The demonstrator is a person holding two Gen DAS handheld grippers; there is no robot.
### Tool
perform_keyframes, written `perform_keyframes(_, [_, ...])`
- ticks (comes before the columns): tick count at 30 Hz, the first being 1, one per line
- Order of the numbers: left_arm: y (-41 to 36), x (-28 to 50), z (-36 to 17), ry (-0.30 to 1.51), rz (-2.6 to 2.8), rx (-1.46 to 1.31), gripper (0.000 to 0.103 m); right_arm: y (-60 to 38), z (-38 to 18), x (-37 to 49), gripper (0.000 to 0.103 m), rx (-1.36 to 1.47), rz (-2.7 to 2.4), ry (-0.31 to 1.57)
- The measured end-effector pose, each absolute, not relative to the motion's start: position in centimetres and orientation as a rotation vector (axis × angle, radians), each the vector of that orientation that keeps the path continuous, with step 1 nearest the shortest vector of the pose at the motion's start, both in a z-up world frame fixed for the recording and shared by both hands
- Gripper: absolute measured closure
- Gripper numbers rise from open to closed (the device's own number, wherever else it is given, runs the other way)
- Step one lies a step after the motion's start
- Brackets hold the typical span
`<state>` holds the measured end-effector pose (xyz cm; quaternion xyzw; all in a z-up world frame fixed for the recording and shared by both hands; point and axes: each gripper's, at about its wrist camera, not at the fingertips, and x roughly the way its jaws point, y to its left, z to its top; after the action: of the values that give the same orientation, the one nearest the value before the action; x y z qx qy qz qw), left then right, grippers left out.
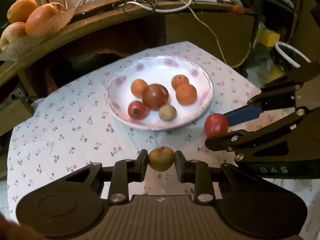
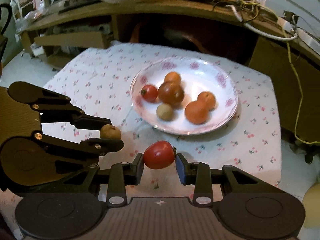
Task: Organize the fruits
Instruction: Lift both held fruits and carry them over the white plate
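My left gripper [image 1: 161,159] is shut on a small brown round fruit [image 1: 161,159] and holds it above the cloth, near the plate's front edge. My right gripper [image 2: 159,158] is shut on a red tomato [image 2: 159,157], to the right of the left gripper. Each shows in the other view: the tomato [image 1: 216,125] and the brown fruit [image 2: 110,132]. A white floral plate [image 1: 198,70] holds several fruits: three oranges, a dark red tomato [image 1: 155,96], a small red tomato [image 1: 137,110] and a brown fruit [image 1: 167,112].
The plate stands on a table with a cherry-print cloth [image 1: 66,124]. Behind it is a wooden shelf [image 1: 104,20] with cables and a bowl of large oranges [image 1: 30,18]. A dark bowl [image 1: 284,57] stands at the right.
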<state>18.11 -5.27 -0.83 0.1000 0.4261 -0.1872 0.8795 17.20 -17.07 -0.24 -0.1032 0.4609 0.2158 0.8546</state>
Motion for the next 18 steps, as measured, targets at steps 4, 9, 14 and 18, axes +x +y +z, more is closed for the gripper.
perform_keyframes(4, [-5.4, 19.4, -0.4, 0.870, -0.369, 0.205, 0.069, -17.3, 0.2, 18.3, 0.068, -0.190, 0.428, 0.950])
perform_keyframes(9, [-5.6, 21.6, 0.1, 0.846, -0.352, 0.189, 0.069, -17.6, 0.7, 20.2, 0.067, -0.147, 0.384, 0.918])
perform_keyframes(14, [-5.8, 23.3, 0.1, 0.831, -0.329, 0.199, 0.069, -17.9, 0.3, 21.8, 0.067, -0.115, 0.345, 0.900])
perform_keyframes(18, [-5.8, 24.5, 0.2, 0.822, -0.315, 0.183, 0.069, -18.0, 0.3, 22.8, 0.067, -0.103, 0.325, 0.882])
